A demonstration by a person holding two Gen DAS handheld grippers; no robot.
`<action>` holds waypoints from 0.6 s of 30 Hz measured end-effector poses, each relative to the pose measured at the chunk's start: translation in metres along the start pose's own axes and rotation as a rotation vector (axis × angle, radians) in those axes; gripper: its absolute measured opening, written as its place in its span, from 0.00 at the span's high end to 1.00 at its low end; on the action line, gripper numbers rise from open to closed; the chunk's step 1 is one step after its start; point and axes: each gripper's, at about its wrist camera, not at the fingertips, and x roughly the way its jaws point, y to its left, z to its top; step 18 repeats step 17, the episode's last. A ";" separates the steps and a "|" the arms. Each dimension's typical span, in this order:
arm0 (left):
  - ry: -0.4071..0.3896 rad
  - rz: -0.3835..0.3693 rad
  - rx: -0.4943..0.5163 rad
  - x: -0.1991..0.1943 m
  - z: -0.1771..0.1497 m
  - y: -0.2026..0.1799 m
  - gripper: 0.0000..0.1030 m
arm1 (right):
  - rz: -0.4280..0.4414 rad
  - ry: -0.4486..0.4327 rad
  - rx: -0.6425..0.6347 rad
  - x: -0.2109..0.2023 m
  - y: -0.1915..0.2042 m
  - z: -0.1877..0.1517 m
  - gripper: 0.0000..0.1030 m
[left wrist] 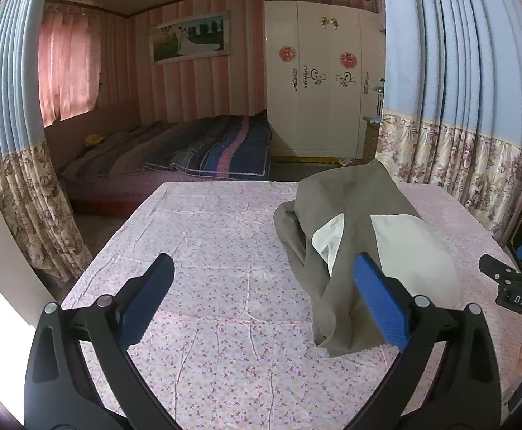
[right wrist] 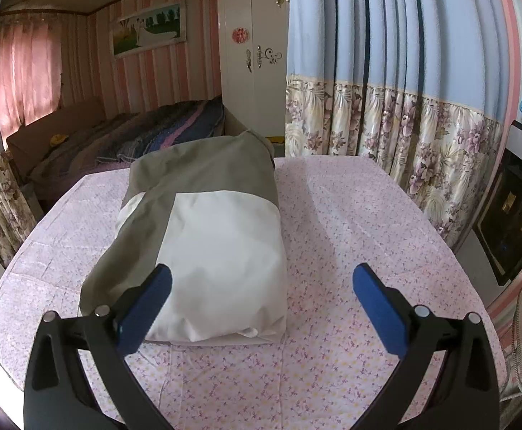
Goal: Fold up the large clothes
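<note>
An olive-green garment with white panels (left wrist: 357, 222) lies in a loose folded heap on the table with the pink floral cloth (left wrist: 207, 251). In the right wrist view the garment (right wrist: 207, 225) lies left of centre, its white panel facing me. My left gripper (left wrist: 261, 286) is open and empty above the cloth, the garment by its right finger. My right gripper (right wrist: 261, 294) is open and empty, its left finger over the garment's near white edge. The right gripper's tip also shows in the left wrist view (left wrist: 511, 283).
Blue and floral curtains (right wrist: 386, 89) hang behind the table on the right and on the left (left wrist: 17, 143). A bed (left wrist: 175, 150) and a white wardrobe (left wrist: 318, 79) stand beyond. A dark appliance (right wrist: 515, 215) stands at the right.
</note>
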 end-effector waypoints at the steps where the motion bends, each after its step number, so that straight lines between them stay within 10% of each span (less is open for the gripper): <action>1: -0.002 -0.002 0.000 0.000 0.000 0.000 0.03 | 0.001 0.001 0.000 0.000 0.000 0.000 0.02; 18: 0.065 -0.031 0.013 0.012 -0.001 -0.004 0.03 | -0.001 0.008 -0.003 0.003 0.002 -0.001 0.02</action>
